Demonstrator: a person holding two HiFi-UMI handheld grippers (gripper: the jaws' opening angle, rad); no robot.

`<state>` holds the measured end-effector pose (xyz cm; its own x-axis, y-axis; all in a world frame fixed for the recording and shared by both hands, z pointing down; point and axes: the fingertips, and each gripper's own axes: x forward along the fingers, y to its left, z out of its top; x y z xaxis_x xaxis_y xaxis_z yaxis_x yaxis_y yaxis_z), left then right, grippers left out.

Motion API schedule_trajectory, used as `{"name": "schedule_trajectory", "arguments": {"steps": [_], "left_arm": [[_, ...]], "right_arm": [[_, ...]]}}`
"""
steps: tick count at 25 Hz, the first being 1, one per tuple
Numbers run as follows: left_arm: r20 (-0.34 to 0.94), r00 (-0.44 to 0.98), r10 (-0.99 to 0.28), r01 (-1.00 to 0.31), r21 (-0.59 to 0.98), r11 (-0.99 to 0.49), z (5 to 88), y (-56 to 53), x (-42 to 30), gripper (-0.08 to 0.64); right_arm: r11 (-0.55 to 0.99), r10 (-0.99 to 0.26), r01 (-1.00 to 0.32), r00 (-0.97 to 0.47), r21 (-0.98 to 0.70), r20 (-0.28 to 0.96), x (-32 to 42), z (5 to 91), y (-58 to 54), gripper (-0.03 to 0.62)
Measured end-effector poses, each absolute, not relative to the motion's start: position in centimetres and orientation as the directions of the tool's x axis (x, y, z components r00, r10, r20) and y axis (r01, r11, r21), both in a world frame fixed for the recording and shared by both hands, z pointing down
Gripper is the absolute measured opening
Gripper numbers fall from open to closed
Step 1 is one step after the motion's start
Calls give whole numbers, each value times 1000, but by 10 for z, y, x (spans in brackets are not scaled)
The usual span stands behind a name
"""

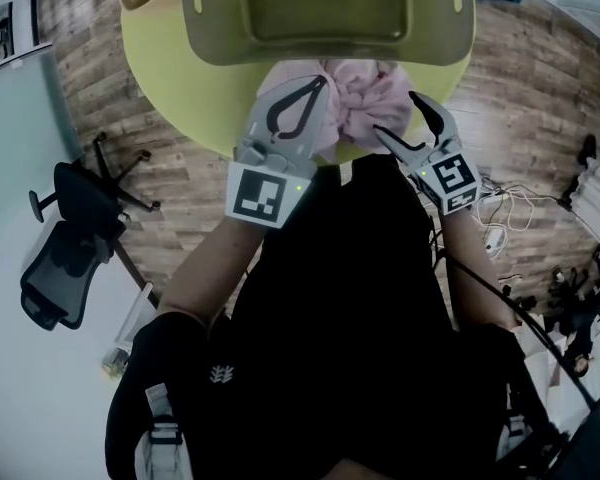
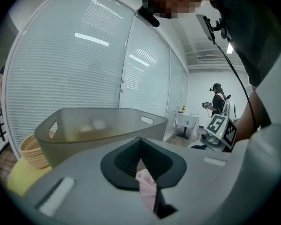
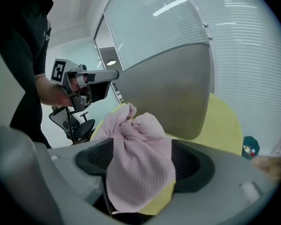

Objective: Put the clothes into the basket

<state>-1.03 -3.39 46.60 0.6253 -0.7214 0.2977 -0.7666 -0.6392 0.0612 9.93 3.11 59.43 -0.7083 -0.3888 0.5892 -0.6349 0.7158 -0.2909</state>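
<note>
Pink cloth lying bunched between the two tongs, at the near edge of the round yellow surface. The left tongs are pressing together on a thin fold of the cloth, and a pink strip is showing in their grip. The right tongs are standing spread. The bulk of the cloth is sitting between their jaws, apparently draped there rather than squeezed. The basket is standing just beyond both tongs, its near wall rising ahead of their tips. The cloth is lying wholly outside it, so the transfer is judged not yet made.

Likely hazards from here:
- **Slipping from the grip:** only the left tongs are gripping, and on a small fold. When lifted, the weight of the hanging bundle could be pulling that fold free.
- **Falling to the floor:** the cloth is sitting close to the surface's edge on the person's side, so a slip could be sending it onto the floor.
- **Catching on the rim:** a trailing end could be catching on the basket's near rim, leaving the cloth hanging half outside.
- **Snagging:** the spread right tongs could be snagging the fabric as the left ones are rising.
</note>
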Motion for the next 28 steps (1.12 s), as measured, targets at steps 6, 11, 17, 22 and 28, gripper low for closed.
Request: {"name": "schedule_trajectory", "arguments": {"steps": [6,11,17,22,28], "left_arm": [[324,606,-726,-781,72,-620,476,-32,-17,5],[349,590,-728,-789,58,-612,498,-33,-9,5],[365,571,-735,-802,60,-594,501,-32,-17,5],[358,563,-745,-809,59,-584,496,-34,-20,5],[351,564,-747,-807,44,-589,489,-36,-18,5]], "right_arm": [[709,-311,-621,-700,-334,643,98,623,37,433],[710,-284,-602,-719,-365,634,101,658,31,433],[683,-219,-567,-761,-461,611,94,670,32,430],[673,-146,-529,-781,-518,608,88,669,40,357],[721,-107,-481,-789,-499,606,87,656,45,159]]}}
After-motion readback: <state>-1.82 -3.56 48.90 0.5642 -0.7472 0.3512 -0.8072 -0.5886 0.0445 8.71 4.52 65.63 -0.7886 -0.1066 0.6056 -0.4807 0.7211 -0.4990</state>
